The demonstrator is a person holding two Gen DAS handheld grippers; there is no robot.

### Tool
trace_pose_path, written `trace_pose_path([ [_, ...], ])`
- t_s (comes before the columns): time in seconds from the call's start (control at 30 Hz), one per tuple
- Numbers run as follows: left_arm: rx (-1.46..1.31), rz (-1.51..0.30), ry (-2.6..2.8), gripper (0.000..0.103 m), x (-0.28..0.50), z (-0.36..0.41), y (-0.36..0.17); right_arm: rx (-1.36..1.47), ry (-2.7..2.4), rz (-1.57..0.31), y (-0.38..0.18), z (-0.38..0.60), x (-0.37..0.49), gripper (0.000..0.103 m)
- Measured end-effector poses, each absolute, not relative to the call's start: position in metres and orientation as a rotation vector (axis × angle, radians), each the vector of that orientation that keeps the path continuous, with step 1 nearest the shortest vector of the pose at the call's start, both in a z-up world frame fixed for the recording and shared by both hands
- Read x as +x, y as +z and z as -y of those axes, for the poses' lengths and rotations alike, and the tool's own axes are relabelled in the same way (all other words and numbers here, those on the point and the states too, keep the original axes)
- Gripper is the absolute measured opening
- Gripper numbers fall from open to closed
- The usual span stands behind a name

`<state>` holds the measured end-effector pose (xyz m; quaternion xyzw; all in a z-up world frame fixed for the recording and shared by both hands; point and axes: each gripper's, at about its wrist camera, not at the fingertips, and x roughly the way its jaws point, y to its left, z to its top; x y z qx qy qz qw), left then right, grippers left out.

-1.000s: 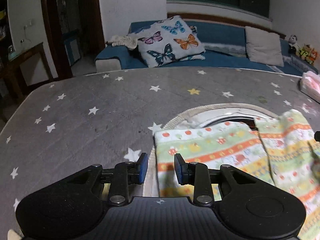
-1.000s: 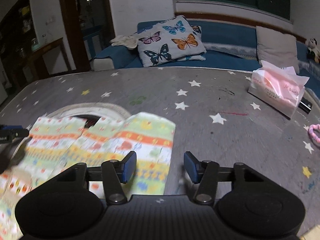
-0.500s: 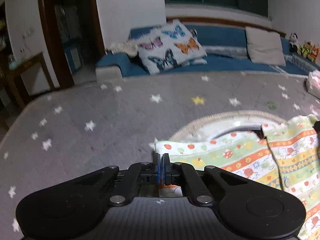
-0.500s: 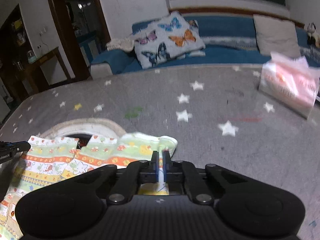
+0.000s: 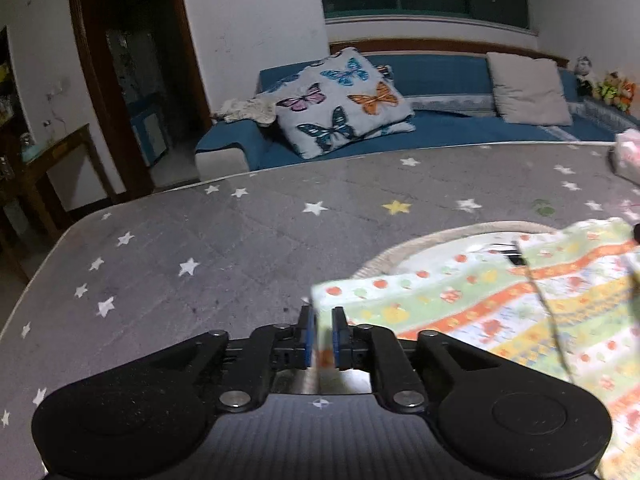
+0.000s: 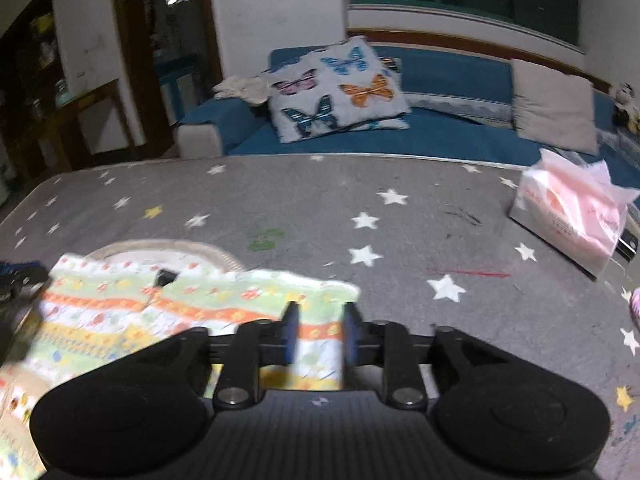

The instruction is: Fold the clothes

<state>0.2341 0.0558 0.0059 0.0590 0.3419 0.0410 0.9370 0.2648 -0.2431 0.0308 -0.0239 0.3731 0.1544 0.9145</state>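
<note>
- Garment (image 5: 480, 312) is lying patterned near the surface's (image 5: 240, 240) front edge, partly lifted.
- Left gripper (image 5: 320, 336): fingers narrowly parted around its corner.
- Right gripper (image 6: 318, 332): fingers wider apart, cloth between.
- Next, both corners likely need firm pinching.

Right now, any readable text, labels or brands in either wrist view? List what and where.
None readable.
Tissue pack: dark print on the front, too blurred to read.
Garment: printed pattern only, no words.
Grippers: a small round mark on each body, no text.
</note>
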Motion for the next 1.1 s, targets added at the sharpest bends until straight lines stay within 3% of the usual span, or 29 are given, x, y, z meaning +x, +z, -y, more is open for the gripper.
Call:
trace_pose_path([
  [0.37,0.223,-0.696,-0.106,0.041,0.142,-0.013,0.001,-0.223,0.568,-0.804,0.034,0.194,0.172,0.058],
  [0.47,0.234,-0.681,-0.144,0.042,0.113,-0.006,0.000,-0.264,0.636,-0.804,0.032,0.181,0.140,0.063],
  [0.77,0.274,-0.634,-0.190,0.048,0.040,0.022,-0.014,-0.375,0.724,-0.752,0.019,0.156,0.062,0.068],
  [1.1,0.112,-0.585,-0.027,0.052,0.002,-0.029,0.005,-0.414,0.730,-0.635,0.030,0.131,0.034,0.069],
])
